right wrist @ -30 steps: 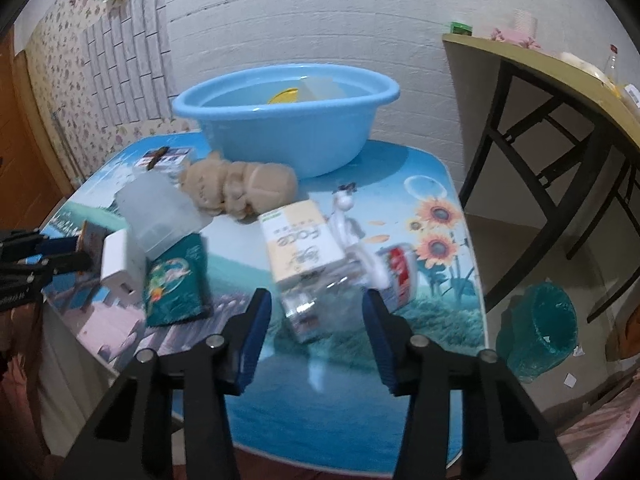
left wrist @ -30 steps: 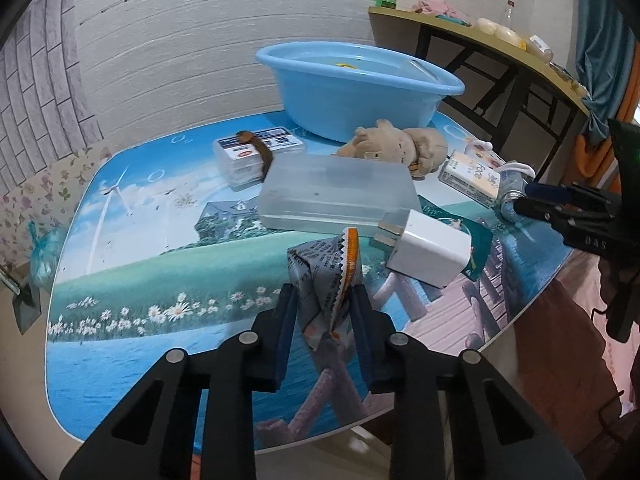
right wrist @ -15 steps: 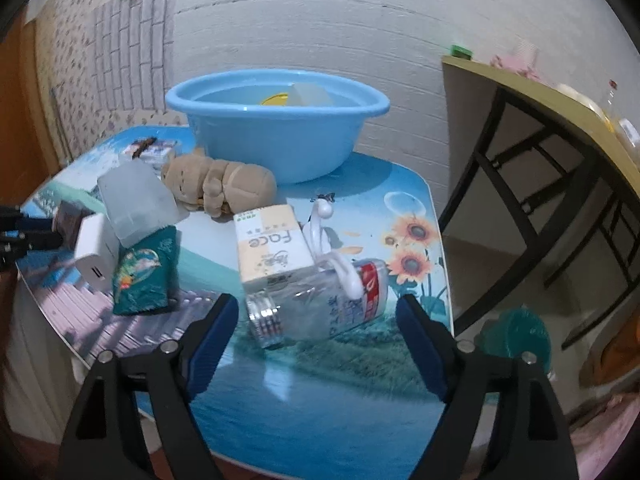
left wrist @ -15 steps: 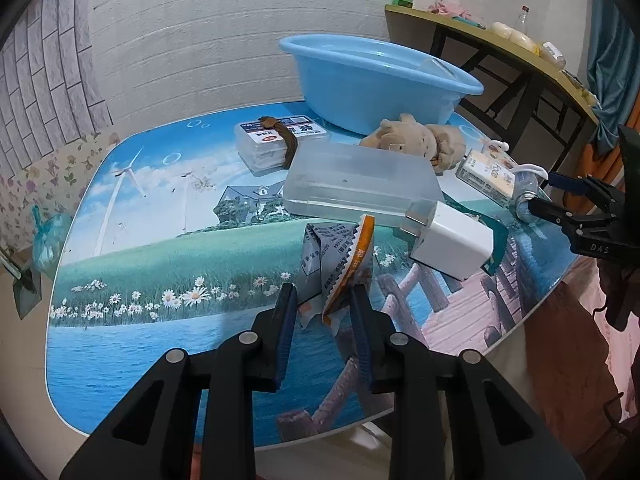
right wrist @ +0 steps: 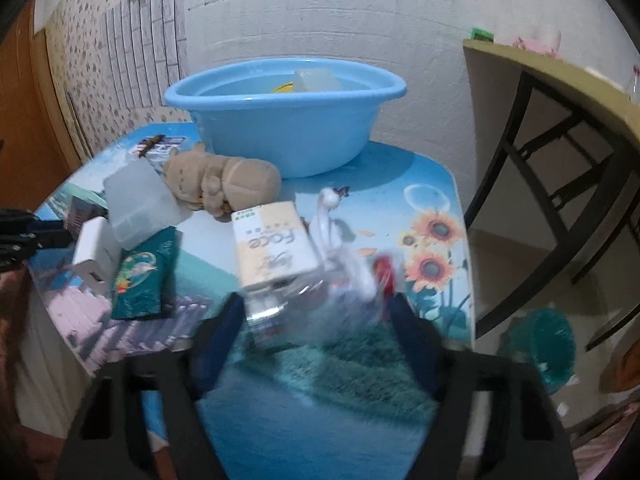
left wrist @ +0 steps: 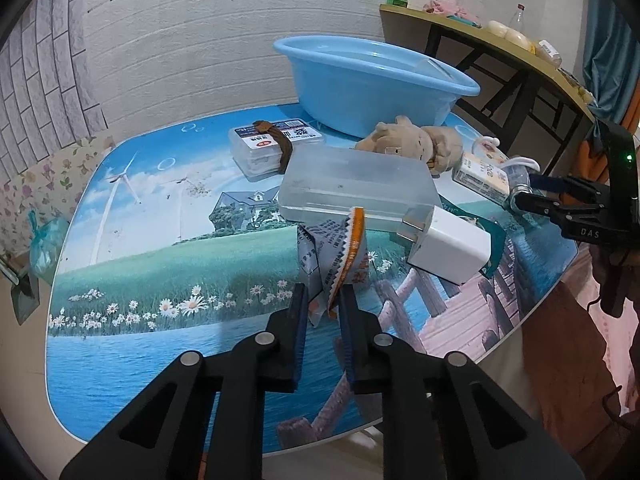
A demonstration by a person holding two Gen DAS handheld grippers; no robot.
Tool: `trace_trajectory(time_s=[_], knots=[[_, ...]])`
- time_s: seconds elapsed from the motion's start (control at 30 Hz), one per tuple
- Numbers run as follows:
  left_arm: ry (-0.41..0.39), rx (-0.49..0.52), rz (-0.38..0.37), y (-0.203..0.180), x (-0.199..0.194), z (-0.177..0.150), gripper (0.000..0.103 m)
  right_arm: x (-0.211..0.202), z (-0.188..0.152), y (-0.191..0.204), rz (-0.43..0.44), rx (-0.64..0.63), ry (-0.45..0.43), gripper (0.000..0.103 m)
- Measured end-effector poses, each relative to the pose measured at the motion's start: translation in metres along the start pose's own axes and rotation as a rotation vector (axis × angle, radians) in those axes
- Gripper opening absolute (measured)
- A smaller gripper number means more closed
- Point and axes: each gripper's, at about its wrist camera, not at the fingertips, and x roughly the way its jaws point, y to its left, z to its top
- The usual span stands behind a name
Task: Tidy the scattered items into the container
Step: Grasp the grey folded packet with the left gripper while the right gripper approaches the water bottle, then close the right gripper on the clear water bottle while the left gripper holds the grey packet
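Note:
My left gripper (left wrist: 323, 304) is shut on a crumpled snack wrapper (left wrist: 336, 256), silver with an orange edge, near the table's front edge. My right gripper (right wrist: 316, 316) is open, its fingers on either side of a clear plastic bottle (right wrist: 316, 300) lying on the table; it also shows in the left wrist view (left wrist: 524, 196). The blue basin (left wrist: 372, 76) stands at the back of the table with a clear box and something yellow inside (right wrist: 316, 80).
On the table lie a clear plastic box (left wrist: 356, 188), a white charger (left wrist: 448, 248), a plush bear (left wrist: 412, 144), a "face" carton (right wrist: 276, 244), a green packet (right wrist: 144, 276), a banded card box (left wrist: 272, 148) and a white hook (right wrist: 328, 220). A side table (right wrist: 560, 80) stands to the right.
My left gripper has closed on the wrapper and drawn back a little with it. My right gripper has opened wide and moved forward around the bottle.

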Motion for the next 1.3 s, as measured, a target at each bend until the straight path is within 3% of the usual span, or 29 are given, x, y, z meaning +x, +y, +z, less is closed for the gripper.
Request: trace_trajectory(time_s=[0.17,0.2,0.23,0.27,0.37,0.43,0.53,0.7,0.87,1.0,1.03,1.07,1.3], knots=[[0.001,0.003,-0.001,0.0,0.0,-0.001,0.009,-0.004,-0.008,0.008,0.004,-0.01,0.004,0.058],[0.0,0.005,0.003,-0.001,0.0,-0.001,0.009,-0.005,-0.008,0.009,-0.003,-0.015,0.001,0.064],[-0.001,0.006,0.007,-0.001,0.0,-0.001,0.009,-0.006,-0.008,0.01,-0.026,-0.023,-0.001,0.078],[-0.001,0.007,0.009,-0.001,0.0,-0.001,0.009,-0.006,-0.007,0.011,-0.05,-0.026,-0.005,0.083],[0.003,0.006,0.002,-0.002,0.0,0.0,0.012,-0.002,-0.004,0.007,-0.048,-0.038,-0.013,0.088],[0.007,0.0,-0.003,0.0,0.001,0.001,0.015,0.001,-0.001,0.003,-0.025,-0.065,-0.012,0.098],[0.018,-0.006,0.018,0.002,0.003,0.002,0.033,0.003,0.004,-0.002,-0.026,-0.125,-0.025,0.098],[0.042,-0.014,0.012,0.003,0.01,0.001,0.033,0.007,0.012,-0.016,0.052,-0.172,-0.021,0.099],[0.043,0.013,0.021,-0.005,0.013,0.005,0.052,0.015,0.017,-0.022,0.121,-0.218,0.003,0.099],[0.035,0.026,0.026,-0.009,0.016,0.009,0.052,0.021,0.015,-0.017,0.138,-0.253,0.025,0.096],[0.03,0.03,0.035,-0.01,0.016,0.01,0.044,0.021,0.014,-0.017,0.151,-0.25,0.029,0.089],[0.028,0.037,0.04,-0.011,0.016,0.01,0.036,0.021,0.014,-0.017,0.16,-0.244,0.031,0.088],[0.018,0.024,0.026,-0.006,0.011,0.008,0.033,0.008,0.003,-0.009,0.143,-0.192,0.023,0.088]])
